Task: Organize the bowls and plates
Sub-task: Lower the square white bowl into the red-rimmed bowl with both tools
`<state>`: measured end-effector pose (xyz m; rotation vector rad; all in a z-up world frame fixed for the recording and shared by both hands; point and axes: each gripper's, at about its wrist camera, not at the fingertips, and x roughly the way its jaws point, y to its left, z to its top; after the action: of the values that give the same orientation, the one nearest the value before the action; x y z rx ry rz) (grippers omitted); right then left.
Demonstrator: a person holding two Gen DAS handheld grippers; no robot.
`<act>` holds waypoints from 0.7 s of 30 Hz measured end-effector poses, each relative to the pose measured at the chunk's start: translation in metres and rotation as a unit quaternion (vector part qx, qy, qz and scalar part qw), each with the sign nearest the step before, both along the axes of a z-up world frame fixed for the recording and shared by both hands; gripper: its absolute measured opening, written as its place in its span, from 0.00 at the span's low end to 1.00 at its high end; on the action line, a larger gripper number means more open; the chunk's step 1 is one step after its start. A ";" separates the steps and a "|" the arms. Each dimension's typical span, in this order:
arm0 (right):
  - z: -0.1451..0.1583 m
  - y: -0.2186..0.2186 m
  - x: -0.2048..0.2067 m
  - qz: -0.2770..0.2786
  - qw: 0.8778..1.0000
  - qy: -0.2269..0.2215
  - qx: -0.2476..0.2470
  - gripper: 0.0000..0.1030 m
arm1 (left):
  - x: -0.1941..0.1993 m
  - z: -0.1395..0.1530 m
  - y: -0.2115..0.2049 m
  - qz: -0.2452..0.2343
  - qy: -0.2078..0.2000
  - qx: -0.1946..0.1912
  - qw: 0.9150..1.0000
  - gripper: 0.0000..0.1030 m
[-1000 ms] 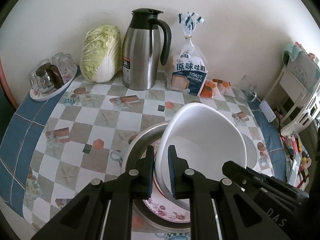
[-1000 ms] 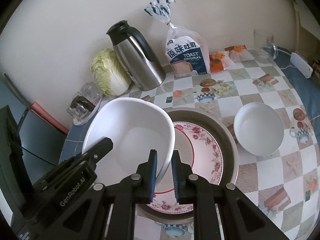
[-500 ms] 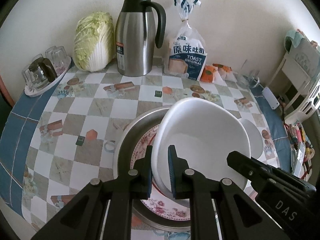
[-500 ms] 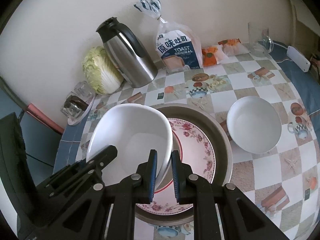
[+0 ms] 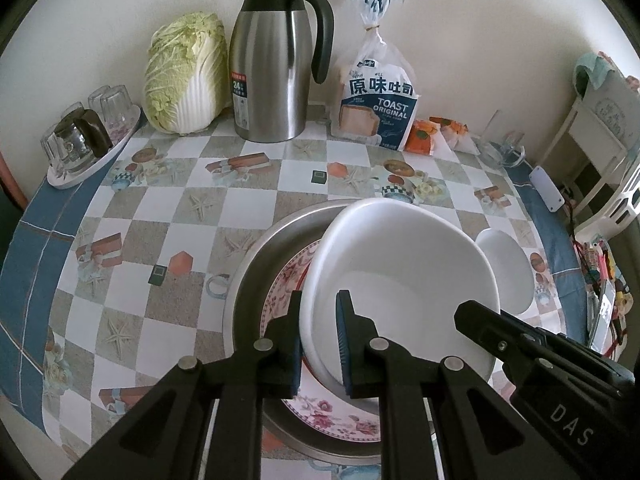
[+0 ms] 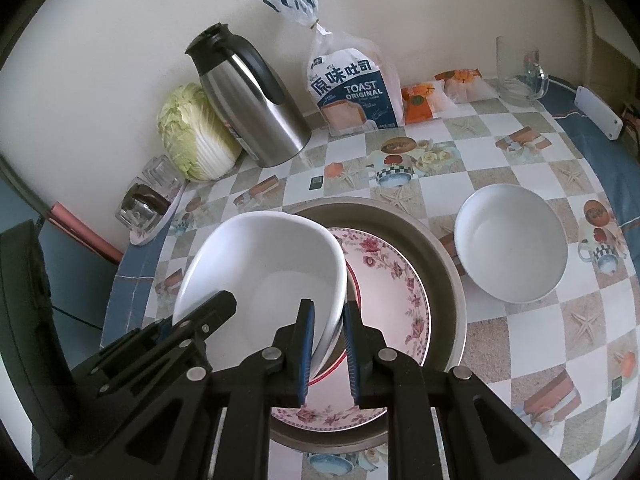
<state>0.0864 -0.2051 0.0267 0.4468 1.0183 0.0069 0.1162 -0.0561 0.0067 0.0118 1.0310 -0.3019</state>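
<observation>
Landmark: the metal basin (image 5: 256, 264) on the checked tabletop (image 5: 120, 208); every place below is told from it.
Floral plate: a red-flowered plate (image 6: 400, 280) lies flat inside the metal basin, its rim within the basin's wall.
Large white bowl: the large white bowl (image 5: 400, 272) is tilted over the basin and the floral plate, its hollow facing the cameras; whether its underside touches the plate cannot be told.
Left hand-held gripper: the left hand-held gripper (image 5: 318, 336) is clamped on the near-left rim of the large white bowl, one blue pad inside the bowl, the other outside.
Right hand-held gripper: the right hand-held gripper (image 6: 328, 344) is clamped on the opposite rim of the same bowl, its pads pressed on either side of the wall.
Small white bowl: a small white bowl (image 6: 512, 244) stands upright on the tabletop just beside the basin's right edge, apart from both grippers.
Behind the basin: a steel thermos jug (image 5: 276, 60), a cabbage (image 5: 184, 76) and a bag of toast (image 5: 376, 100) stand in a row along the wall.
Far left of the basin: a tray of upturned glasses (image 5: 84, 136) sits at the tabletop's edge.
Far right of the basin: a clear glass mug (image 6: 520, 76) stands near the wall.
</observation>
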 end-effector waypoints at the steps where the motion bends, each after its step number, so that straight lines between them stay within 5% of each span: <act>1: -0.001 0.000 0.000 0.000 1.000 0.000 0.001 0.17 | 0.000 -0.001 0.000 0.000 0.001 0.001 1.000 0.14; 21: -0.008 -0.006 0.003 -0.004 1.000 0.005 0.012 0.16 | 0.002 -0.001 0.001 0.002 -0.002 0.011 1.000 0.17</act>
<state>0.0891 -0.2110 0.0191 0.4734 1.0270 0.0098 0.1182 -0.0555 0.0060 0.0293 1.0306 -0.2871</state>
